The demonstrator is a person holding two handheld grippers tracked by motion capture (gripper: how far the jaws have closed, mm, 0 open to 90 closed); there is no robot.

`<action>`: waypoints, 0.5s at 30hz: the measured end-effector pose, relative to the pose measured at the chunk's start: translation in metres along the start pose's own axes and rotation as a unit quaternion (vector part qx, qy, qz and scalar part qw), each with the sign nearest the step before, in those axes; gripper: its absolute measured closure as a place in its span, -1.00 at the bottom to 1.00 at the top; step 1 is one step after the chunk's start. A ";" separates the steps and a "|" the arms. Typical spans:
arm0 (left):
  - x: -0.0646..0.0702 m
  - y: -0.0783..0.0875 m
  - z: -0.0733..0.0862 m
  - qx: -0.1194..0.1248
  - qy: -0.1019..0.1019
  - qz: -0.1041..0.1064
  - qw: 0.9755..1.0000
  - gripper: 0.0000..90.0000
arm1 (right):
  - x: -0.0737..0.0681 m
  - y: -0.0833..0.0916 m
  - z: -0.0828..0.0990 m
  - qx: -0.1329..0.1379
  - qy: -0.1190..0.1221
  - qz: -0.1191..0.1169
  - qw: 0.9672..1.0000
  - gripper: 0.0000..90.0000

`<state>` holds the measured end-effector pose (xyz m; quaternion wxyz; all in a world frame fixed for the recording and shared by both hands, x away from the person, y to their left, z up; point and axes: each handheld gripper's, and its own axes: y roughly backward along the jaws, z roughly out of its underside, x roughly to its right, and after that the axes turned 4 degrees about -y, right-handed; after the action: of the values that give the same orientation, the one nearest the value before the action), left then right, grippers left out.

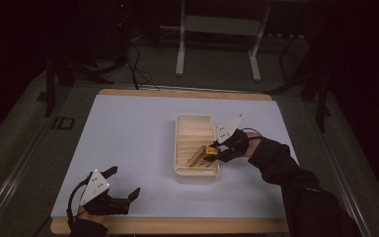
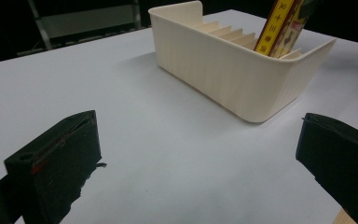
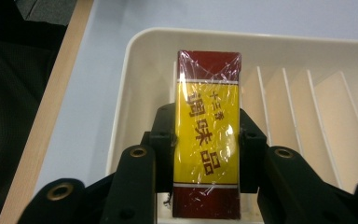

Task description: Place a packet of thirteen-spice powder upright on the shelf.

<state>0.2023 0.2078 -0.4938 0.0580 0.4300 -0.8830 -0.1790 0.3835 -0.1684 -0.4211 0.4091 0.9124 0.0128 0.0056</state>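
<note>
A flat box wrapped in clear film, yellow in the middle with dark red ends and printed characters [image 3: 208, 135], is clamped between the jaws of my right gripper [image 3: 207, 142], which is shut on it. In the high view the right gripper [image 1: 216, 148] holds the box [image 1: 200, 157] tilted inside the near end of a cream slotted tray [image 1: 180, 129]. The box [image 2: 279, 25] leans up out of the tray [image 2: 223, 74] in the left gripper view. My left gripper [image 1: 123, 183] rests open near the table's front left, jaws wide apart with nothing between them.
The tray has several thin dividers [image 3: 303, 116] forming slots. It stands on a white sheet [image 1: 128, 133] over a wooden tabletop [image 1: 177, 226]. A metal stand's legs [image 1: 180, 59] rise beyond the far edge.
</note>
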 end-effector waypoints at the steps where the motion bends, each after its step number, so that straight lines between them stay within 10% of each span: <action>1: 0.000 0.000 0.000 0.000 0.000 0.000 1.000 -1.00 | 0.000 -0.002 0.000 -0.003 -0.002 0.000 1.000 0.50; 15: 0.000 -0.001 0.000 -0.002 -0.001 0.003 1.000 -1.00 | -0.002 -0.024 -0.006 -0.035 0.002 0.000 0.999 0.50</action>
<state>0.2026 0.2072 -0.4941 0.0581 0.4271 -0.8839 -0.1812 0.3810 -0.1480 -0.4348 0.4406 0.8976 0.0136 0.0075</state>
